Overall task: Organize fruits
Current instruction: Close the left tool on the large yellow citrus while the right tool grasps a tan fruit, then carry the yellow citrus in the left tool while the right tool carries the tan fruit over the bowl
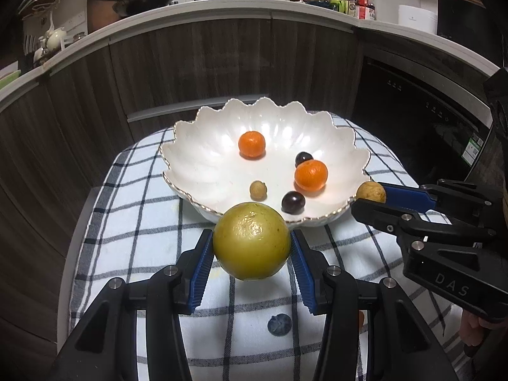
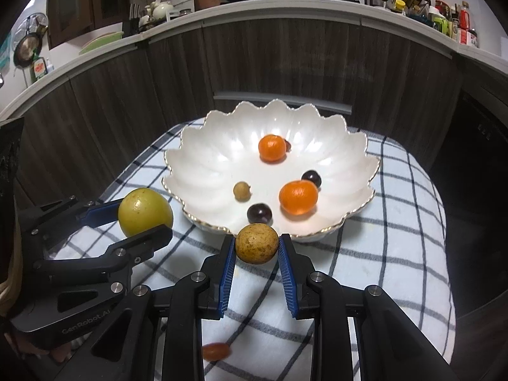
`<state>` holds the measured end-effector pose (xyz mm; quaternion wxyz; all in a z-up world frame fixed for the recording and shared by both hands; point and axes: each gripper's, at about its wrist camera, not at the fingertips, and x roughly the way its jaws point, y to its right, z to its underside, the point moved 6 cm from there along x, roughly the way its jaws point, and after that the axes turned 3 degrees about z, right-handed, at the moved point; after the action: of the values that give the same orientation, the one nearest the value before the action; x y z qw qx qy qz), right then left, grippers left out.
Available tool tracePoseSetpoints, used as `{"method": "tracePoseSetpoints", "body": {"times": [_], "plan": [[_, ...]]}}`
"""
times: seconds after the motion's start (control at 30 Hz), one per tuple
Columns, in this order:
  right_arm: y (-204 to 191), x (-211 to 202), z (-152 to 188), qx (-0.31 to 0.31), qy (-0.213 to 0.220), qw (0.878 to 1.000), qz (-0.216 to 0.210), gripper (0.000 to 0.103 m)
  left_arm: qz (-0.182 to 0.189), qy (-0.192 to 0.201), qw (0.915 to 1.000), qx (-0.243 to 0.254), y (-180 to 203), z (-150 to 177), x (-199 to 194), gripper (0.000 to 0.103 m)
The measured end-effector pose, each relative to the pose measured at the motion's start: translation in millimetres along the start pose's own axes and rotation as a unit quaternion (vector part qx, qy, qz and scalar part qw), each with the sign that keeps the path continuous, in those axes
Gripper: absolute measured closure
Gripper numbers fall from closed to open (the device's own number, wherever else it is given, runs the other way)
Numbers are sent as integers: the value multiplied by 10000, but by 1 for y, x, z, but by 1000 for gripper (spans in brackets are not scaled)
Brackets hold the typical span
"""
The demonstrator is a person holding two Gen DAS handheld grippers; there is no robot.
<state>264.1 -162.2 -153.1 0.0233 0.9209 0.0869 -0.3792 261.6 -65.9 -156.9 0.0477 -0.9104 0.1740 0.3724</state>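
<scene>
Fruit is riding in both claws: the left claw [image 1: 252,249] is pinching a green-yellow fruit [image 1: 251,240] across its middle, just short of the scalloped bowl's [image 1: 203,146] near rim, while the right claw [image 2: 257,249] is gripping a small brown fruit [image 2: 257,243] likewise, presumably for dropping beside the tangerines [image 2: 298,197] ahead. A red fruit [image 2: 216,350] is lying on the checked cloth [image 2: 397,238] beneath the right claw.

Left gripper [image 1: 251,247] clamped on a green fruit [image 1: 251,240]; right gripper [image 2: 256,250] clamped on a small brown fruit [image 2: 256,243], both raised, level, side by side.
</scene>
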Motion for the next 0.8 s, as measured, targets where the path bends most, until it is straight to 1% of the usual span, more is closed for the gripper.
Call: {"method": "tracePoseSetpoints", "body": {"times": [0.3,0.8], "plan": [[11,-6,-16,69,148,9997,157,74,-72,103,9999,-24,-3,-19,0,56],[41,1,-49,266,298,9978,532,74,-186,208,9995,-160,-15,-54,16,56]]}}
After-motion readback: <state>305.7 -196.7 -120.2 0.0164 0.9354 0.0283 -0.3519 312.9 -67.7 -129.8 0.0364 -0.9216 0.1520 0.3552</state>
